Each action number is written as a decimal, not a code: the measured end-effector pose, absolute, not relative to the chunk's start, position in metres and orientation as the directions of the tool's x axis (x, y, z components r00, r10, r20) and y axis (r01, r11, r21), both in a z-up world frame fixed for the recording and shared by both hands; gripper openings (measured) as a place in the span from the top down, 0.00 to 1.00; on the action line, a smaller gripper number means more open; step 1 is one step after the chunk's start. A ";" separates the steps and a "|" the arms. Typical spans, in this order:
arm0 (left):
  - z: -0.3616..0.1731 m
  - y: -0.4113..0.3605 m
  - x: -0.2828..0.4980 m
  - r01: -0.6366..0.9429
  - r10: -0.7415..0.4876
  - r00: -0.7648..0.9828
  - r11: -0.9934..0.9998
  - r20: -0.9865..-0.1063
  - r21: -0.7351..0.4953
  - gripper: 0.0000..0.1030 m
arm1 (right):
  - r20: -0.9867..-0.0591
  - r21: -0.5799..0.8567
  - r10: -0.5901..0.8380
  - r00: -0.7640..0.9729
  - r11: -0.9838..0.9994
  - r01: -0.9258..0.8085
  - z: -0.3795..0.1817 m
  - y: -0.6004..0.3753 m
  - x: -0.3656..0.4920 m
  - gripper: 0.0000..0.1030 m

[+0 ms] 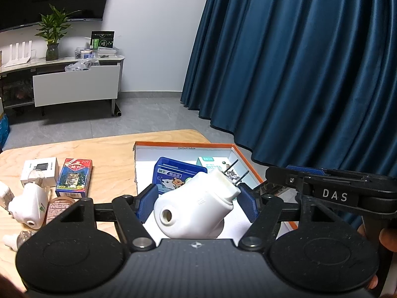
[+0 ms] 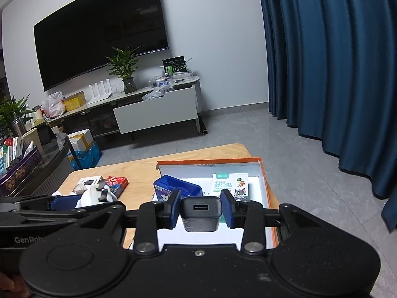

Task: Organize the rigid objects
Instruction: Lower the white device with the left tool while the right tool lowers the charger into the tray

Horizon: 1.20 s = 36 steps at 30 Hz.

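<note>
My left gripper point(image 1: 197, 202) is shut on a white plug-in device point(image 1: 196, 211), its two metal prongs pointing up to the right. It hangs over the near end of the white, orange-rimmed box point(image 1: 188, 146). My right gripper point(image 2: 201, 209) is shut on a black USB charger point(image 2: 200, 214), port facing the camera, also above that box point(image 2: 211, 162). Inside the box lie a blue case point(image 1: 173, 173) point(image 2: 182, 186) and a green-and-white plaster pack point(image 2: 229, 183). In the right wrist view the left gripper's fingers point(image 2: 62, 202) show at the left with the white device point(image 2: 90, 196).
On the wooden table point(image 1: 111, 154), left of the box, lie a white charger carton point(image 1: 39, 171), a red card pack point(image 1: 74, 177), another white plug-in device point(image 1: 27, 206) and small bottles point(image 1: 58, 208). A blue curtain point(image 1: 297, 62) hangs to the right, and a TV stand point(image 2: 153, 111) is across the floor.
</note>
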<state>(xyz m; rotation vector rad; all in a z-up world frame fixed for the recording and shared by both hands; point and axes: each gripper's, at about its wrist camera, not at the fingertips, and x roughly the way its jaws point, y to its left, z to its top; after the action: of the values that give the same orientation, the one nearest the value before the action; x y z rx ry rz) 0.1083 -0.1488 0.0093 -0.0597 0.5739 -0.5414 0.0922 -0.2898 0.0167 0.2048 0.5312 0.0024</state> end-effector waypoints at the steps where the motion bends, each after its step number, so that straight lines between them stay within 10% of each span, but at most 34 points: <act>1: 0.009 -0.149 0.108 0.471 -0.504 0.704 0.859 -0.500 -0.201 0.31 | -0.502 0.195 0.054 0.863 0.979 0.052 0.016 -0.290 0.092 0.58; 36: 0.006 -0.153 0.107 0.475 -0.507 0.697 0.856 -0.507 -0.203 0.31 | -0.511 0.200 0.050 0.858 0.978 0.062 0.010 -0.289 0.095 0.58</act>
<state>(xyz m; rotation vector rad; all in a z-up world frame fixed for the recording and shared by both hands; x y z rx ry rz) 0.1070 -0.1532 0.0057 -0.0581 0.5831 -0.5480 0.0945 -0.2894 0.0102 0.2136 0.5400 -0.0064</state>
